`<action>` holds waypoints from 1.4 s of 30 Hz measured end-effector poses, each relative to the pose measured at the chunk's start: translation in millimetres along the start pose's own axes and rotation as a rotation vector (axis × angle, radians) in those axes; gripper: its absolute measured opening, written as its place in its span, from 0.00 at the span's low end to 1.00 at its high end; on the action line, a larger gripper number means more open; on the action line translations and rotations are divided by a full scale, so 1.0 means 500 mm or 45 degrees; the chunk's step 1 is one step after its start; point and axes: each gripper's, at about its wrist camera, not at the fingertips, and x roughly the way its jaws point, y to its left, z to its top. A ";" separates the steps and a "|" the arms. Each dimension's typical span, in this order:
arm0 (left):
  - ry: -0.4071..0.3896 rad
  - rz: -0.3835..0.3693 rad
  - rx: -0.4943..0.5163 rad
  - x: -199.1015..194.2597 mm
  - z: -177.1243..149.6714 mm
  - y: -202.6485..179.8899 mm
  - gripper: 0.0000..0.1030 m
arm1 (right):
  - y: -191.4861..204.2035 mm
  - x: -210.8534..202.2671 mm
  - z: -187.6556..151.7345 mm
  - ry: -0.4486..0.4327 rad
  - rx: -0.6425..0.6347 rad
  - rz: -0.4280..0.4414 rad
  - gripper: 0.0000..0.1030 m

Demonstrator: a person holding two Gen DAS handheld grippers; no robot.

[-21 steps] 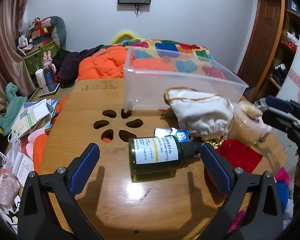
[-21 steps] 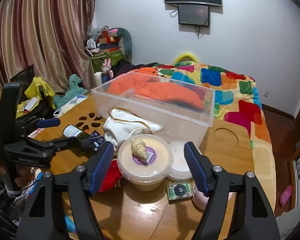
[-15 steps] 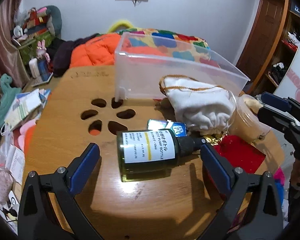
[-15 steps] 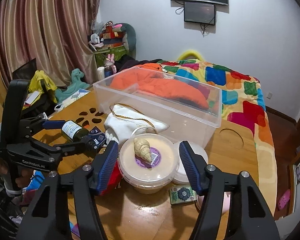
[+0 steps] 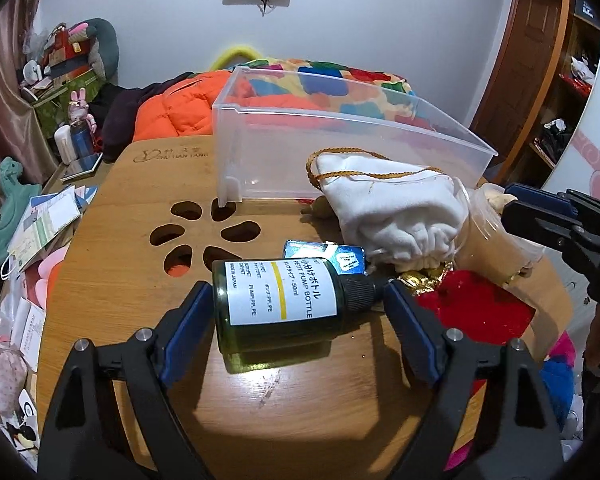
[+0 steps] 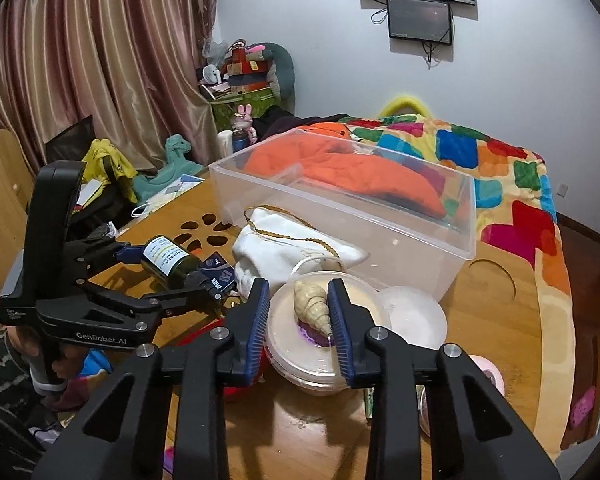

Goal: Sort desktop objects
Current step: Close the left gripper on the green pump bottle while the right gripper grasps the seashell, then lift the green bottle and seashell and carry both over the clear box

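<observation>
Red cloth (image 5: 476, 312) partly hidden behind jar (image 5: 488, 240).

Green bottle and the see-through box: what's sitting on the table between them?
A small blue packet lies just behind the green bottle, then bare wood runs up to the clear box. The left wrist view shows it.

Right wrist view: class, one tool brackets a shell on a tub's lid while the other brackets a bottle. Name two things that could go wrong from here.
1. The shell lies loose and tapered on the tub lid; the right tool could squeeze it out sideways.
2. The green bottle lies on its side, end to end between the left tool pads; gripped at its narrow cap, it may pivot or roll away.
</observation>
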 end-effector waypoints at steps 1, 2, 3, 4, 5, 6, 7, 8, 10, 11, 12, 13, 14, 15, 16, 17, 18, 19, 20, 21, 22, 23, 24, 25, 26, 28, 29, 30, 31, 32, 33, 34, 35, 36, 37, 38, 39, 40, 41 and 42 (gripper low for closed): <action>-0.006 0.008 0.005 -0.001 -0.001 -0.002 0.84 | 0.002 0.000 0.001 0.001 0.001 -0.001 0.26; -0.012 0.019 0.012 -0.003 -0.003 -0.005 0.84 | 0.002 0.000 0.001 0.001 0.007 0.002 0.25; -0.016 0.028 0.017 -0.003 -0.005 -0.008 0.83 | 0.001 -0.001 0.001 0.002 0.014 0.007 0.23; -0.021 0.038 0.024 -0.005 -0.006 -0.010 0.83 | -0.001 -0.002 0.001 0.002 0.021 0.012 0.19; -0.024 0.043 0.027 -0.006 -0.007 -0.011 0.83 | -0.003 -0.004 0.002 0.003 0.028 -0.011 0.15; -0.028 0.048 0.026 -0.007 -0.008 -0.010 0.83 | -0.006 -0.004 0.003 0.007 0.032 -0.014 0.15; -0.035 0.052 0.026 -0.010 -0.008 -0.011 0.83 | -0.010 -0.005 0.002 0.010 0.042 0.002 0.15; -0.045 0.051 0.029 -0.014 -0.008 -0.012 0.83 | -0.013 -0.007 0.002 0.011 0.055 0.011 0.15; -0.066 0.058 0.033 -0.023 -0.008 -0.015 0.83 | -0.015 -0.010 0.000 0.012 0.057 -0.003 0.15; -0.077 0.061 0.037 -0.028 -0.008 -0.017 0.83 | -0.015 -0.011 -0.001 0.013 0.057 -0.009 0.15; -0.089 0.068 0.041 -0.034 -0.007 -0.018 0.83 | -0.016 -0.014 -0.001 0.010 0.059 -0.014 0.15; -0.101 0.078 0.044 -0.039 -0.005 -0.019 0.83 | -0.016 -0.017 0.000 0.003 0.065 -0.018 0.15; -0.111 0.083 0.048 -0.044 -0.003 -0.020 0.83 | -0.016 -0.022 0.000 -0.002 0.067 -0.013 0.15; -0.119 0.084 0.049 -0.050 -0.001 -0.020 0.83 | -0.017 -0.026 0.001 -0.009 0.068 -0.018 0.15; -0.128 0.086 0.048 -0.055 0.001 -0.021 0.83 | -0.015 -0.031 0.002 -0.016 0.065 -0.024 0.15; -0.135 0.085 0.049 -0.061 0.005 -0.021 0.83 | -0.014 -0.036 0.003 -0.023 0.059 -0.029 0.15; -0.140 0.086 0.049 -0.063 0.007 -0.022 0.83 | -0.012 -0.041 0.005 -0.030 0.054 -0.034 0.15; -0.153 0.087 0.050 -0.070 0.011 -0.023 0.83 | -0.010 -0.045 0.006 -0.034 0.048 -0.040 0.15; -0.160 0.086 0.052 -0.075 0.014 -0.023 0.83 | -0.009 -0.048 0.008 -0.036 0.041 -0.042 0.15; -0.166 0.086 0.053 -0.079 0.015 -0.025 0.83 | -0.006 -0.052 0.008 -0.038 0.030 -0.043 0.15; -0.173 0.080 0.055 -0.086 0.020 -0.027 0.83 | -0.004 -0.056 0.009 -0.044 0.024 -0.047 0.15; -0.178 0.075 0.059 -0.089 0.024 -0.029 0.83 | -0.002 -0.062 0.011 -0.050 0.017 -0.050 0.15; -0.183 0.075 0.062 -0.094 0.029 -0.030 0.83 | -0.002 -0.065 0.013 -0.054 0.014 -0.050 0.15; -0.192 0.076 0.072 -0.101 0.033 -0.033 0.83 | -0.002 -0.071 0.016 -0.059 0.012 -0.054 0.15; -0.205 0.079 0.085 -0.109 0.039 -0.037 0.83 | -0.001 -0.077 0.020 -0.068 0.008 -0.063 0.15; -0.223 0.084 0.105 -0.122 0.049 -0.043 0.83 | -0.001 -0.091 0.029 -0.087 -0.003 -0.072 0.15; -0.232 0.084 0.111 -0.128 0.055 -0.044 0.83 | -0.004 -0.097 0.034 -0.096 -0.005 -0.078 0.15; -0.236 0.079 0.115 -0.132 0.059 -0.046 0.83 | -0.007 -0.102 0.040 -0.105 -0.009 -0.083 0.15; -0.240 0.065 0.118 -0.137 0.068 -0.046 0.83 | -0.008 -0.108 0.044 -0.112 -0.012 -0.091 0.15; -0.241 0.058 0.119 -0.141 0.074 -0.046 0.83 | -0.009 -0.114 0.049 -0.118 -0.018 -0.097 0.15; -0.241 0.054 0.121 -0.143 0.079 -0.043 0.83 | -0.010 -0.117 0.053 -0.117 -0.023 -0.094 0.15; -0.242 0.052 0.124 -0.144 0.087 -0.043 0.83 | -0.010 -0.119 0.058 -0.119 -0.026 -0.095 0.15; -0.242 0.057 0.125 -0.146 0.092 -0.043 0.83 | -0.011 -0.123 0.064 -0.125 -0.030 -0.101 0.15; -0.240 0.063 0.127 -0.146 0.099 -0.043 0.83 | -0.012 -0.125 0.068 -0.126 -0.036 -0.105 0.15; -0.241 0.063 0.126 -0.147 0.107 -0.042 0.83 | -0.011 -0.127 0.073 -0.129 -0.041 -0.113 0.15; -0.242 0.052 0.122 -0.149 0.116 -0.039 0.83 | -0.012 -0.128 0.078 -0.131 -0.046 -0.120 0.15; -0.245 0.046 0.120 -0.150 0.119 -0.039 0.83 | -0.013 -0.129 0.082 -0.133 -0.049 -0.121 0.15; -0.250 0.047 0.121 -0.151 0.127 -0.037 0.83 | -0.015 -0.128 0.086 -0.132 -0.052 -0.120 0.15; -0.256 0.056 0.123 -0.151 0.134 -0.035 0.83 | -0.017 -0.128 0.091 -0.130 -0.058 -0.123 0.15; -0.259 0.063 0.124 -0.151 0.137 -0.034 0.83 | -0.019 -0.126 0.094 -0.129 -0.066 -0.132 0.15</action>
